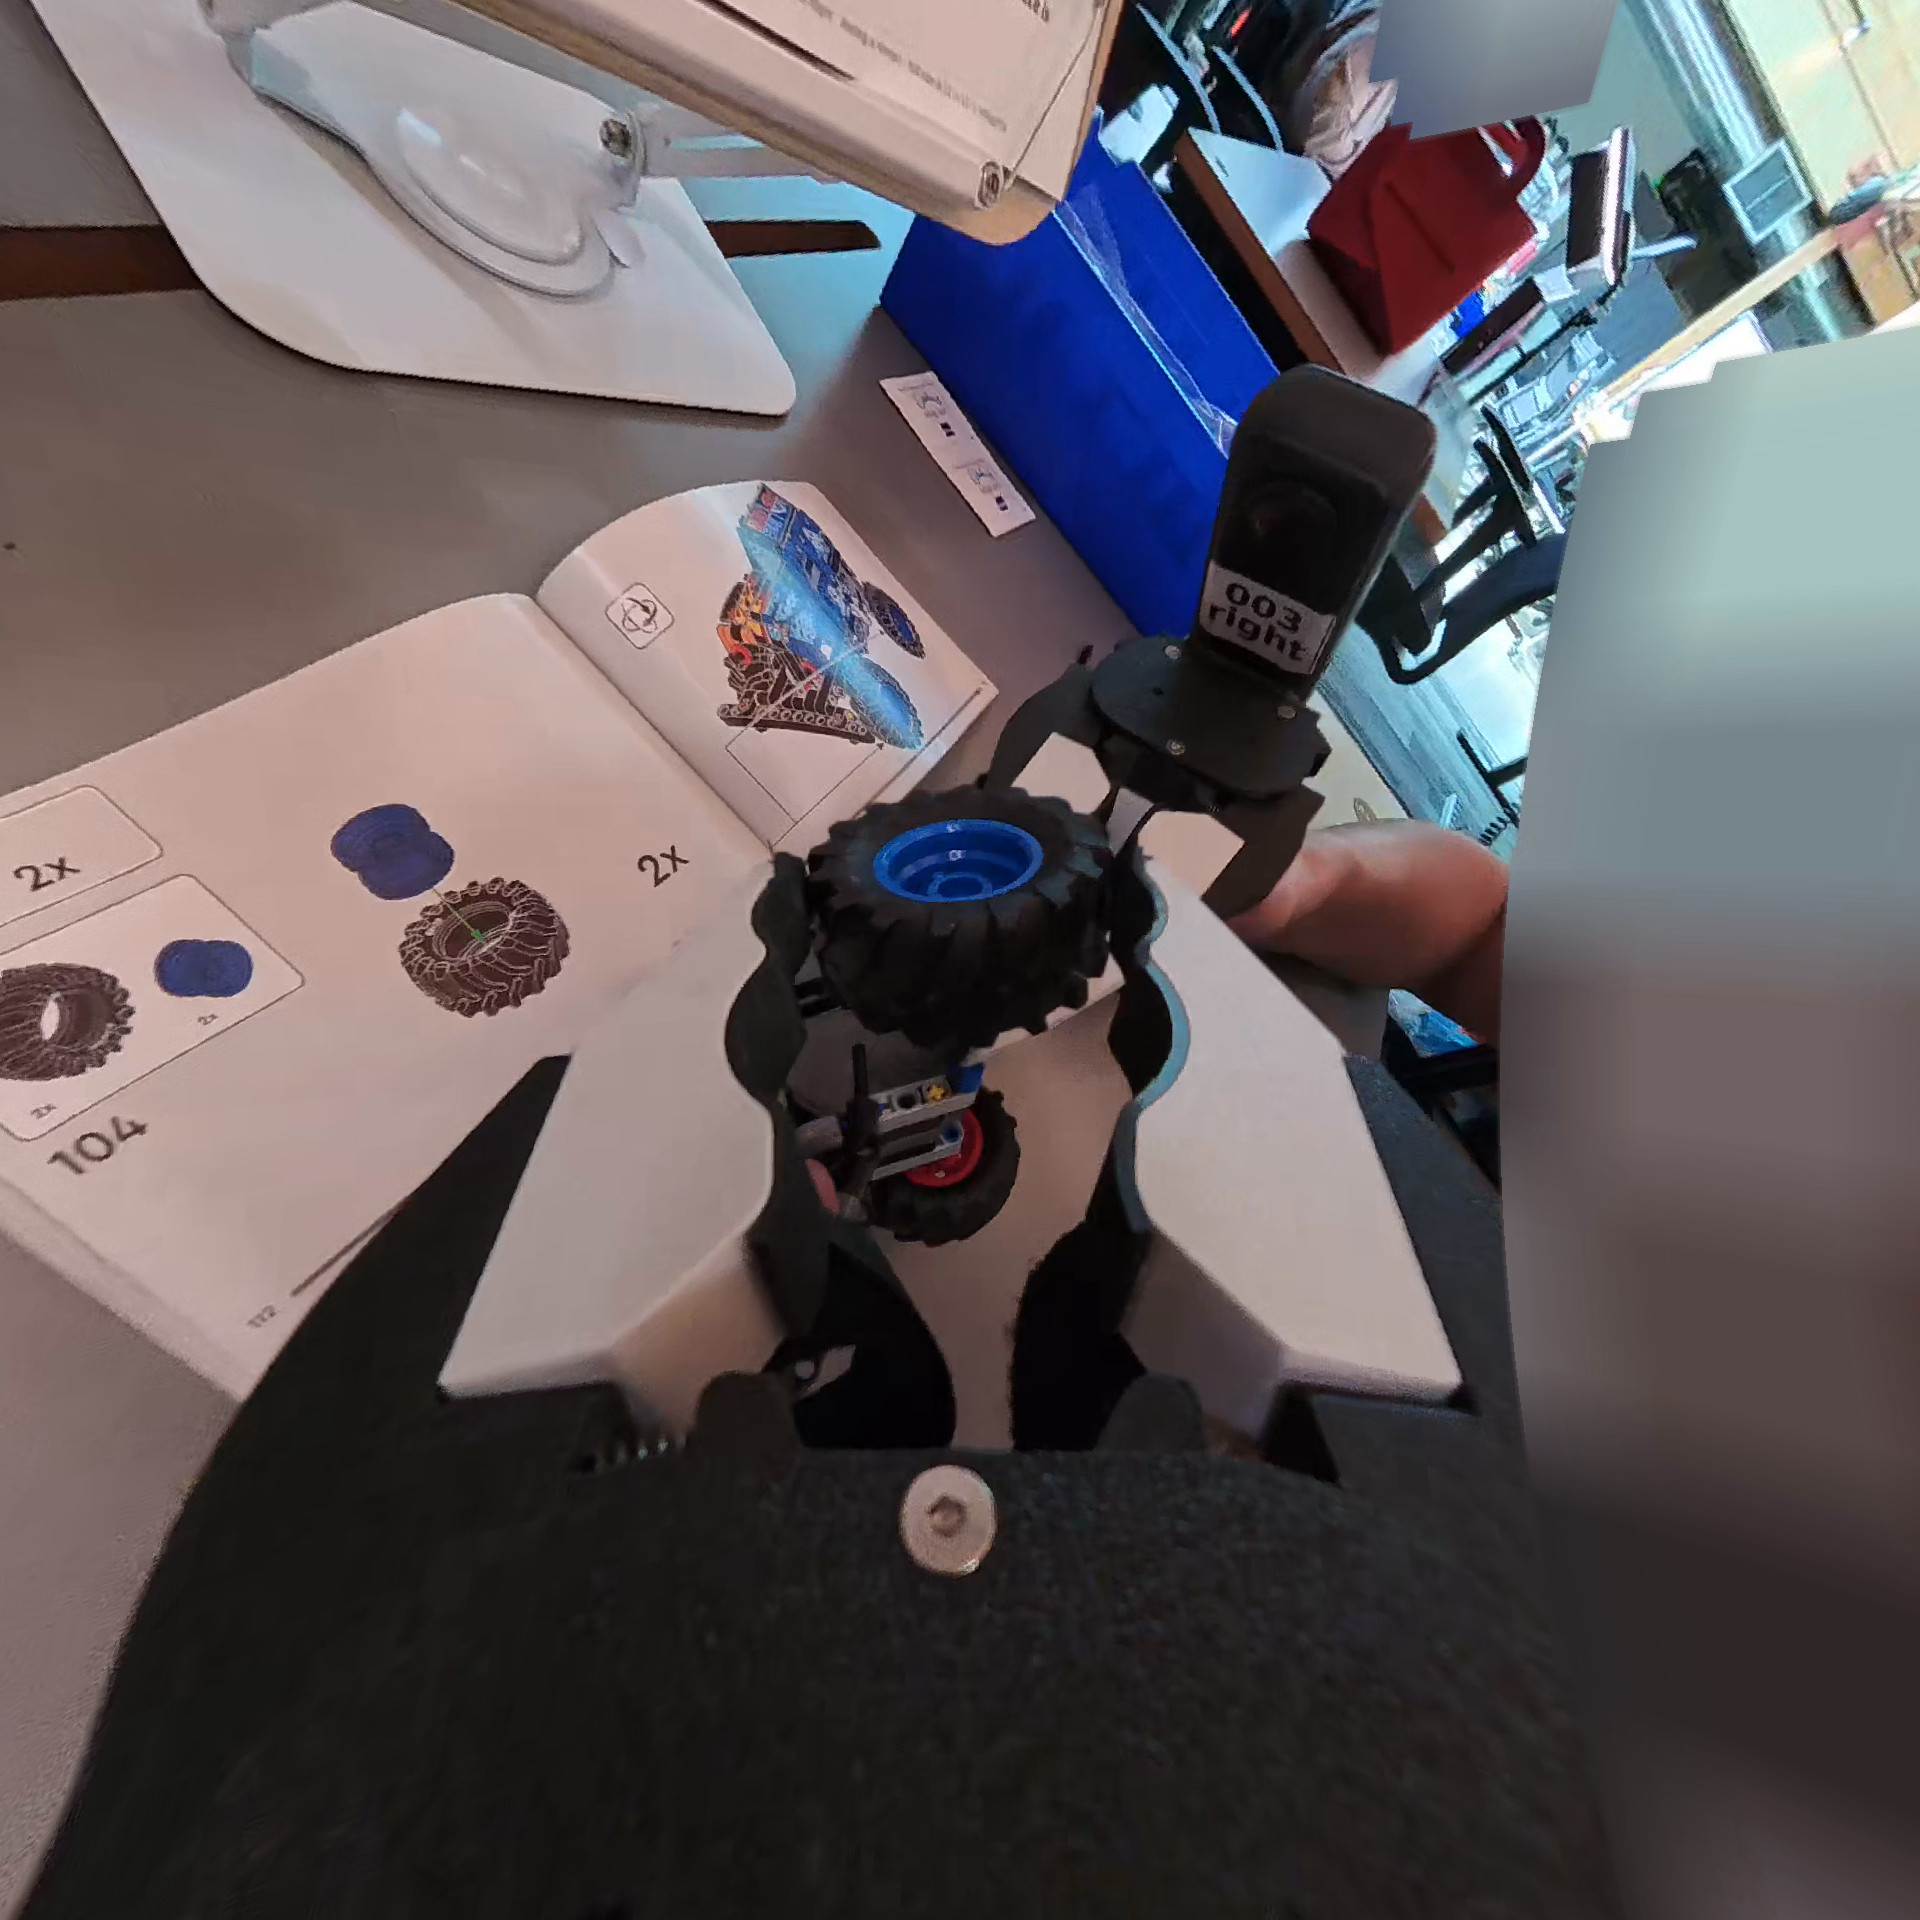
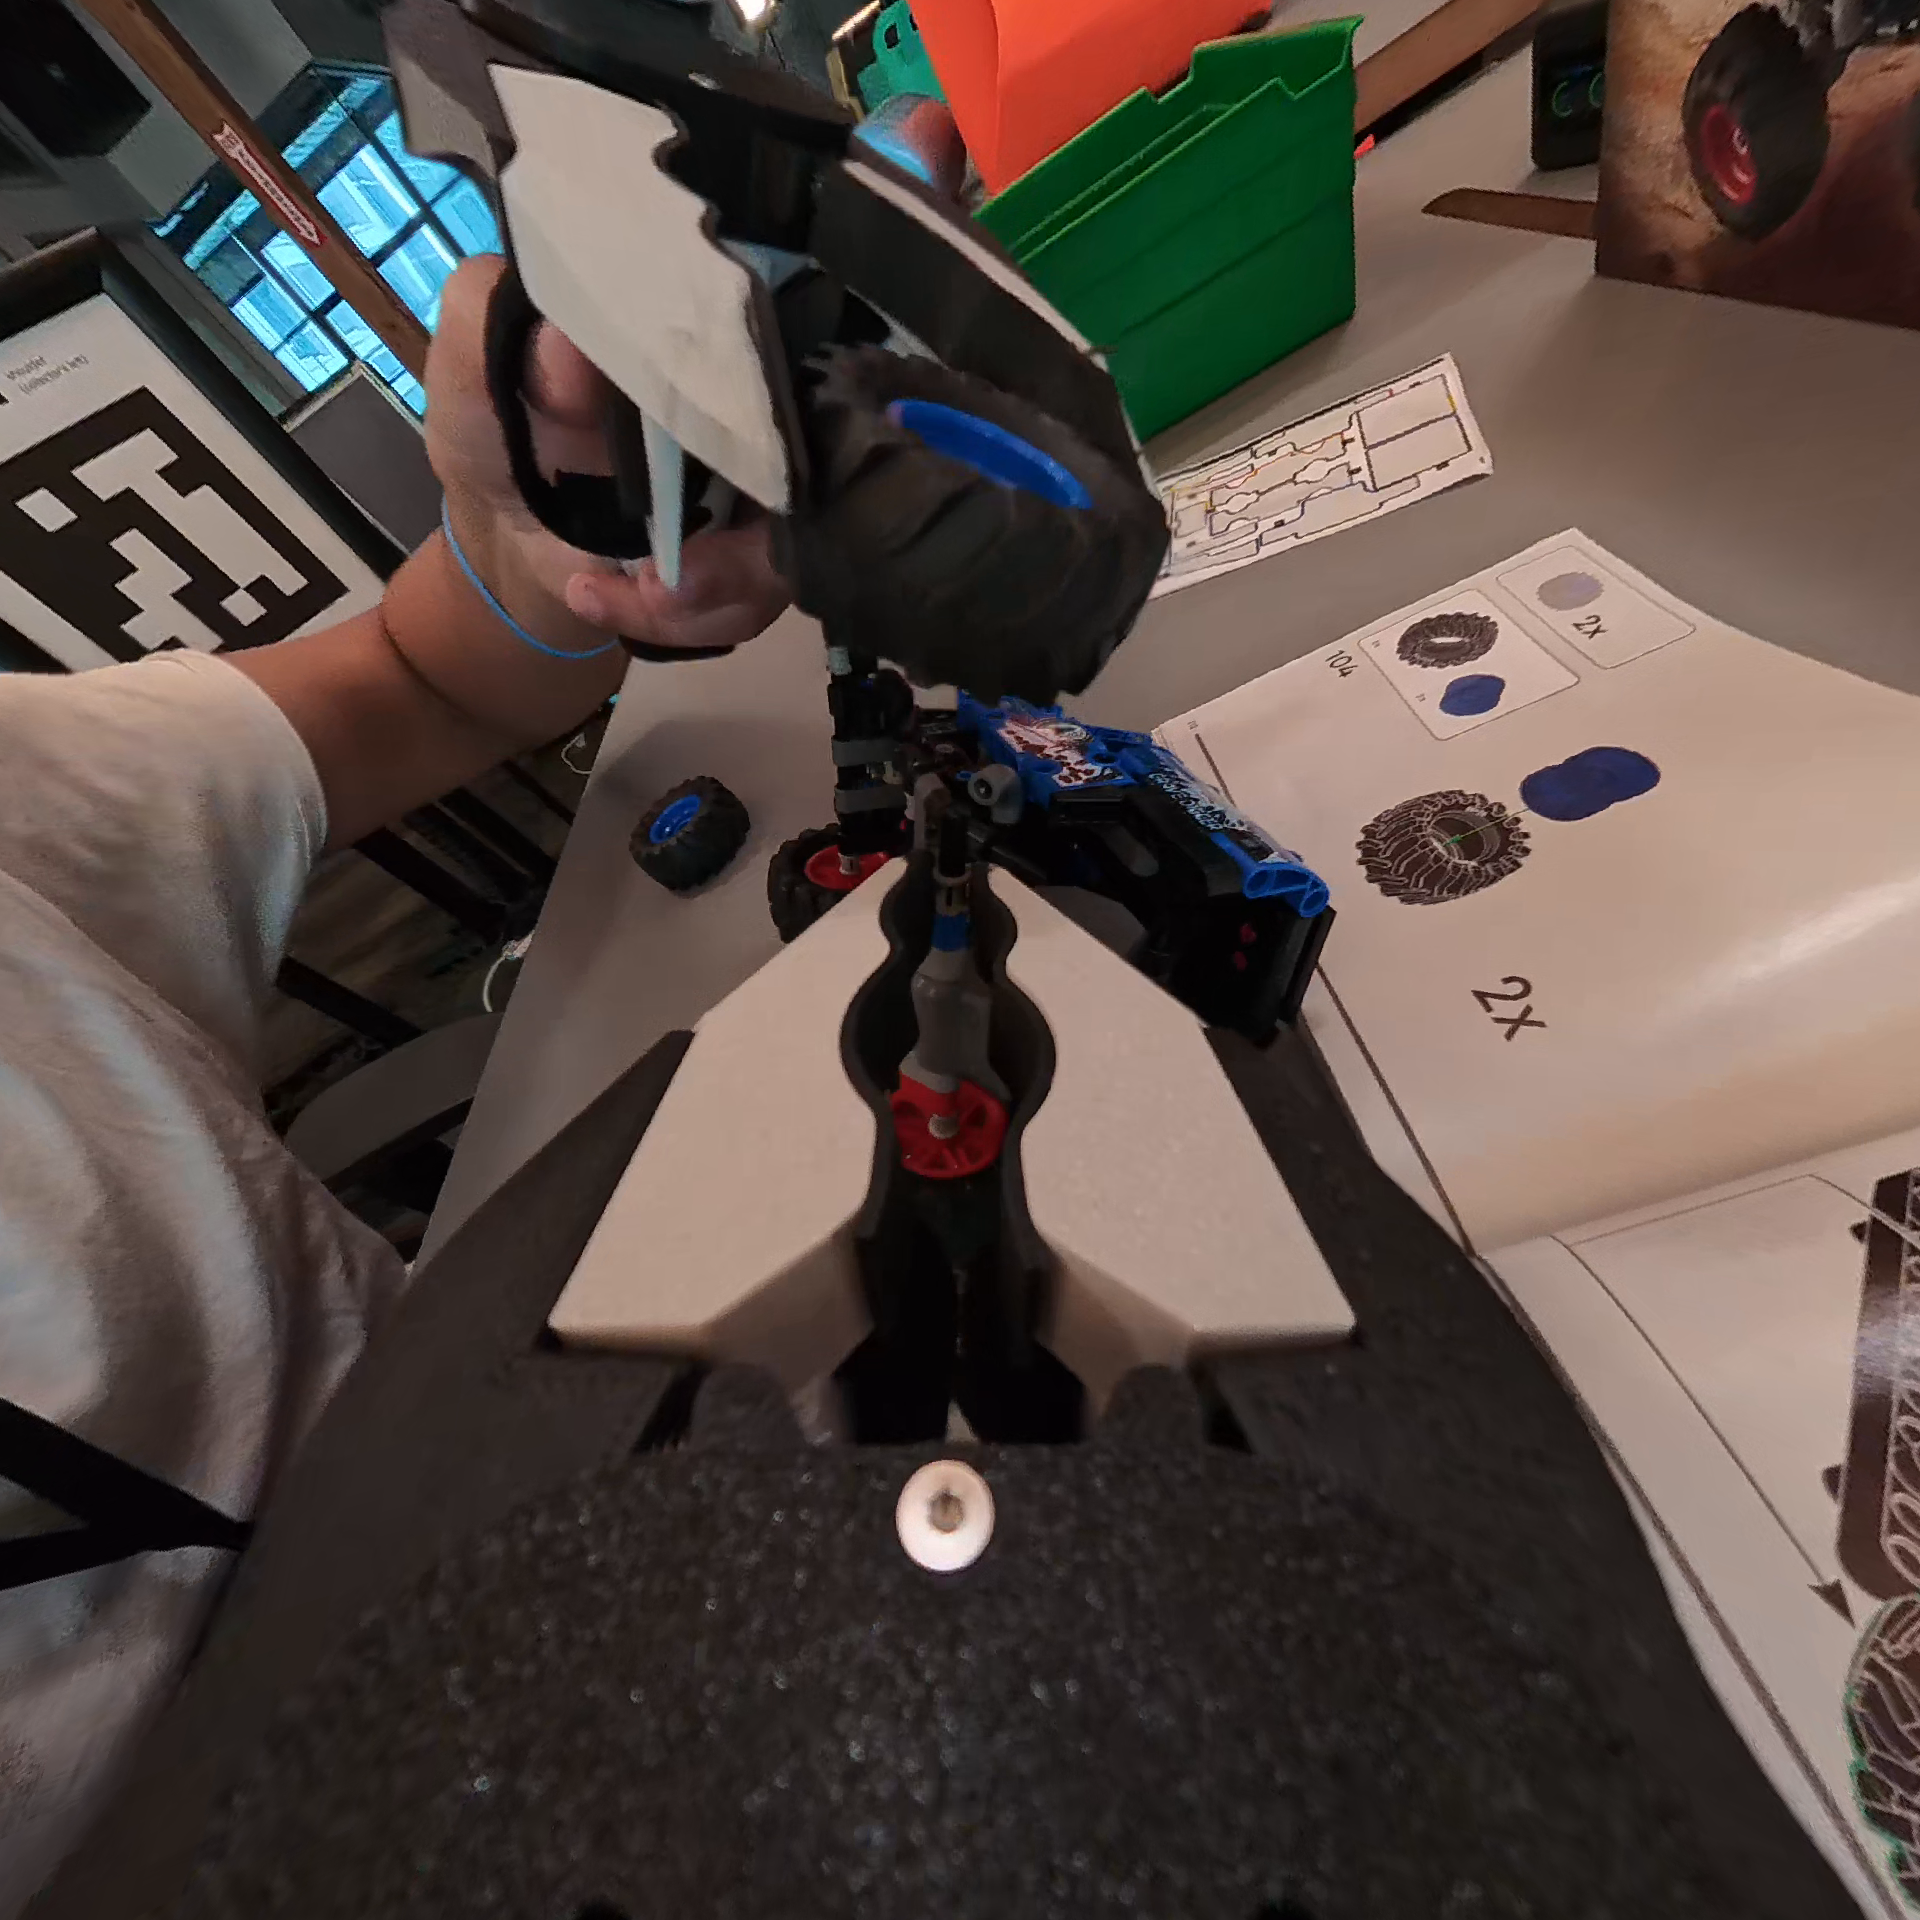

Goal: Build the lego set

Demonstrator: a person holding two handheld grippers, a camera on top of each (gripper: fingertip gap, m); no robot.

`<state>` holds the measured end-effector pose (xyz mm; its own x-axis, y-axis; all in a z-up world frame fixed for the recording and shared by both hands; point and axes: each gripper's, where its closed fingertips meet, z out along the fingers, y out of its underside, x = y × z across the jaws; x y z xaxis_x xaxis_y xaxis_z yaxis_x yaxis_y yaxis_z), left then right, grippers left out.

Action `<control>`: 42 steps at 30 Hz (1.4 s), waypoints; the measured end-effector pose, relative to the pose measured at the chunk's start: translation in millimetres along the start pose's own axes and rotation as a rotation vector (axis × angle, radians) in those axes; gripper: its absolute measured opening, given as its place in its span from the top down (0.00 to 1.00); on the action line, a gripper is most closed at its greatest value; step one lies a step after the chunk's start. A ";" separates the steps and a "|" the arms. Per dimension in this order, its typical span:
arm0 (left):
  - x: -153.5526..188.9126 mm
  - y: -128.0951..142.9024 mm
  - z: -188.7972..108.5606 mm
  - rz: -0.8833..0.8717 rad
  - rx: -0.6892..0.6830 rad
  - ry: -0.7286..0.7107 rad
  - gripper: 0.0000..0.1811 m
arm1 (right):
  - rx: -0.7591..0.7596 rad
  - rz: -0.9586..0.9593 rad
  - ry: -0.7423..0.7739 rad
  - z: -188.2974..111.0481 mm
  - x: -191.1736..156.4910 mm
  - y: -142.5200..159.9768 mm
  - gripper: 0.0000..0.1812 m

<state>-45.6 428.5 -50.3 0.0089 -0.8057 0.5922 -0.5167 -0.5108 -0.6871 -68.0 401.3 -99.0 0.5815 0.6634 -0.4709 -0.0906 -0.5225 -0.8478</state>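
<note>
I have the build close to its end, as far as I can judge. My left gripper [image 1: 951, 997] has its fingers closed around a big black tyre with a blue hub [image 1: 961, 914], held above the truck model [image 2: 1122, 831], which sits near the bench [image 1: 312, 499] edge nearest me, just beside the open instruction booklet [image 1: 416, 935]. My right gripper [image 2: 951, 997] has its fingers pinched on a grey axle with a red hub end [image 2: 945, 1081] that sticks out from the model's side, so I am steadying the chassis there. The blue bodywork looks assembled and 1 small red-hubbed wheel [image 2: 821, 883] is already on the model. A loose small tyre with a blue hub [image 2: 689, 831] lies on the bench near that same edge, apart from the model. The booklet page lying open shows the tyre-and-hub step, which suggests to me that wheel fitting is the stage in hand. What remains, I judge, is pressing the held tyre onto its axle and mounting the remaining wheels; I cannot see the model's far side, so I cannot tell how many are left.
</note>
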 end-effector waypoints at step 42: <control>5.8 29.5 29.2 0.228 -0.042 -0.246 0.69 | 0.035 -0.264 0.082 -34.6 5.5 -13.9 0.63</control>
<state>-35.8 400.0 -79.4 0.0929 -0.9488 0.3020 -0.5642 -0.3001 -0.7692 -35.5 393.7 -81.4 0.6522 0.7276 -0.2128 0.0455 -0.3178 -0.9471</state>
